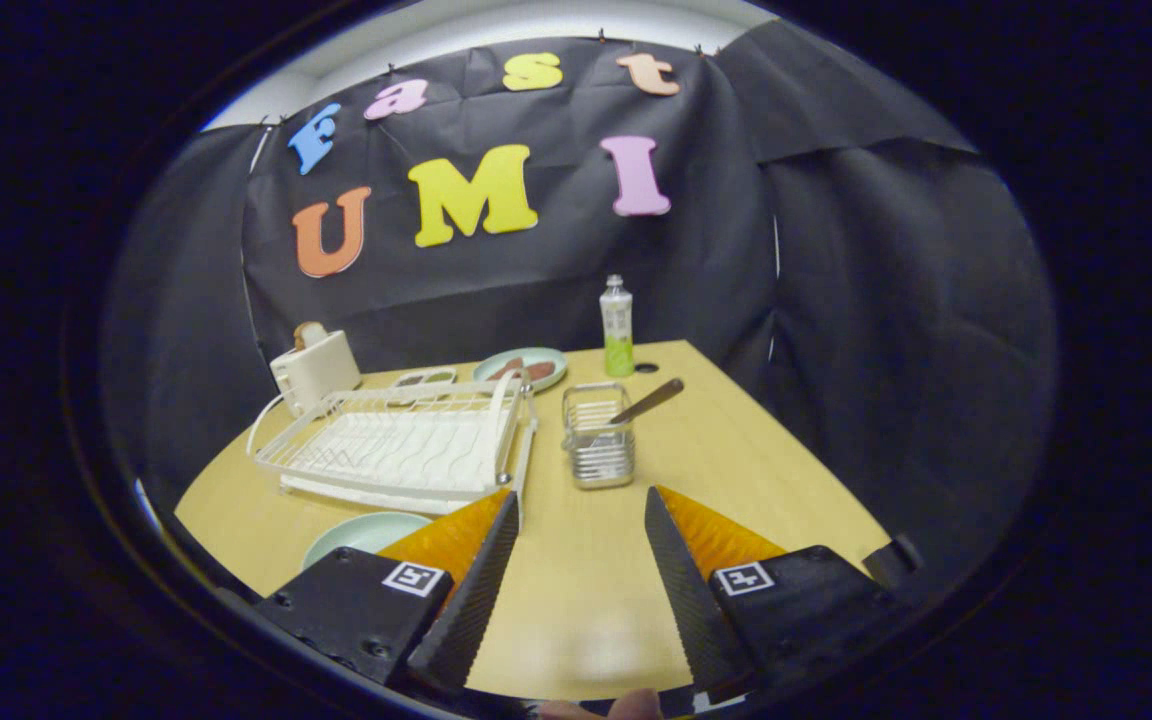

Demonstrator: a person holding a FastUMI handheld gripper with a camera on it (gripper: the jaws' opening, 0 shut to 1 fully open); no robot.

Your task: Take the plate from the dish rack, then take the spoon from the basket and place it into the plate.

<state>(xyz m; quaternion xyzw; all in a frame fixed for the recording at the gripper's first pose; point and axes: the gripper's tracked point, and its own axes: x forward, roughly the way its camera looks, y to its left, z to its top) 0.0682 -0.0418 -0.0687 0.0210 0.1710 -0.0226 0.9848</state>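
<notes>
My gripper (581, 510) is open above the wooden table (736, 470), with only bare tabletop between its fingers. A pale green plate (361, 532) lies flat on the table just left of the left finger, partly hidden by it. Beyond the plate stands the white wire dish rack (396, 445) with nothing in its slots. Just ahead of the fingers sits a small metal wire basket (598, 435). A spoon (648, 401) with a brown handle stands in it, leaning to the right.
A white toaster (316, 368) stands behind the rack at the far left. Another pale plate (521, 368) with brownish food lies behind the rack, beside a small tray (424, 378). A green and white bottle (617, 328) stands at the table's far edge near a small hole (646, 368).
</notes>
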